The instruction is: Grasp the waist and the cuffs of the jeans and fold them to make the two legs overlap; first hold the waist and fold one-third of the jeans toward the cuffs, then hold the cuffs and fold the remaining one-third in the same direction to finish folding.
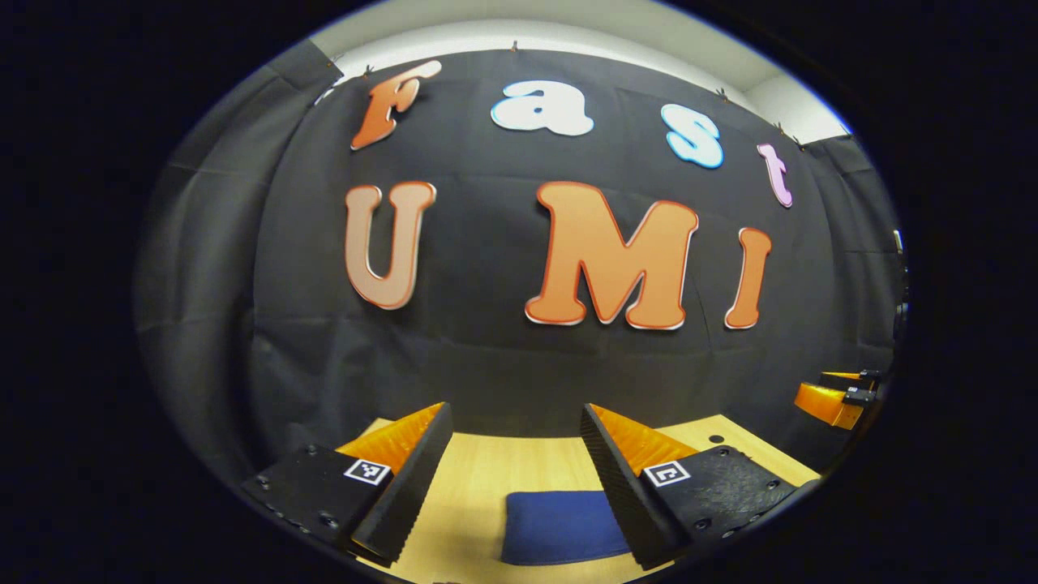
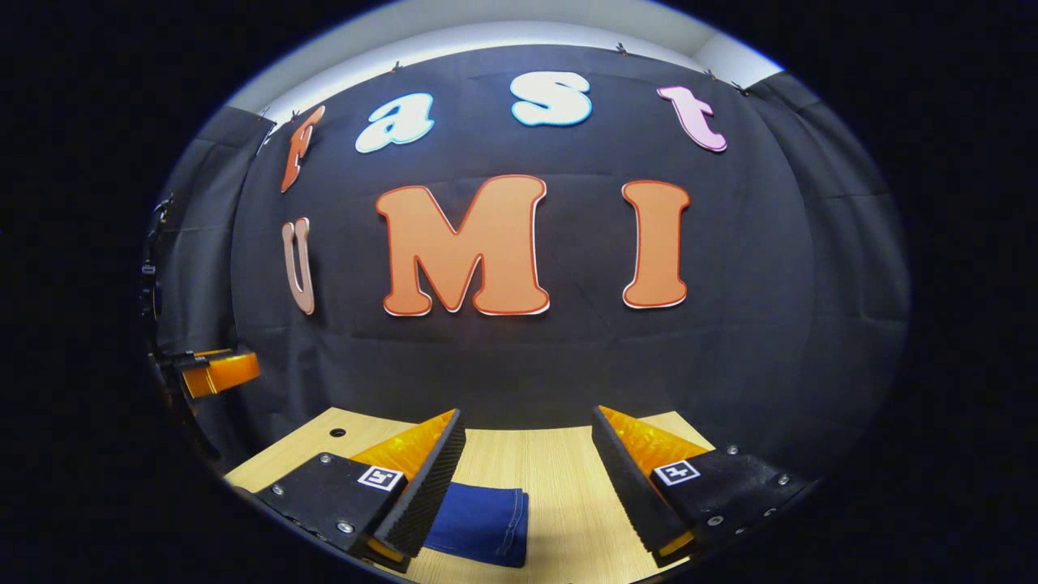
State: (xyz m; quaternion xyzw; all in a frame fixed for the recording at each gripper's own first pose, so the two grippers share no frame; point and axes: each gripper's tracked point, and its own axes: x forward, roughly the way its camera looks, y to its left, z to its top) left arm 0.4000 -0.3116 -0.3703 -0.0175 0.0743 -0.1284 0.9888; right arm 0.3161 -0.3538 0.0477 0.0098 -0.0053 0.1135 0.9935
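Observation:
Dark blue jeans (image 1: 559, 526) lie flat on the light wooden table (image 1: 486, 478), low in the left gripper view between the fingers of my left gripper (image 1: 515, 418), which is open and held above the cloth. In the right gripper view one end of the jeans (image 2: 480, 523) shows beside the left finger of my right gripper (image 2: 527, 422). It is open too, with nothing between its fingers. The right gripper (image 1: 835, 397) appears at the far right of the left gripper view, and the left gripper (image 2: 211, 369) at the far left of the right gripper view.
The black cloth wall (image 1: 503, 365) stands right behind the table's far edge. A small round hole (image 2: 337, 432) sits in the tabletop near its far left corner. Bare wood (image 2: 568, 495) lies to the right of the jeans.

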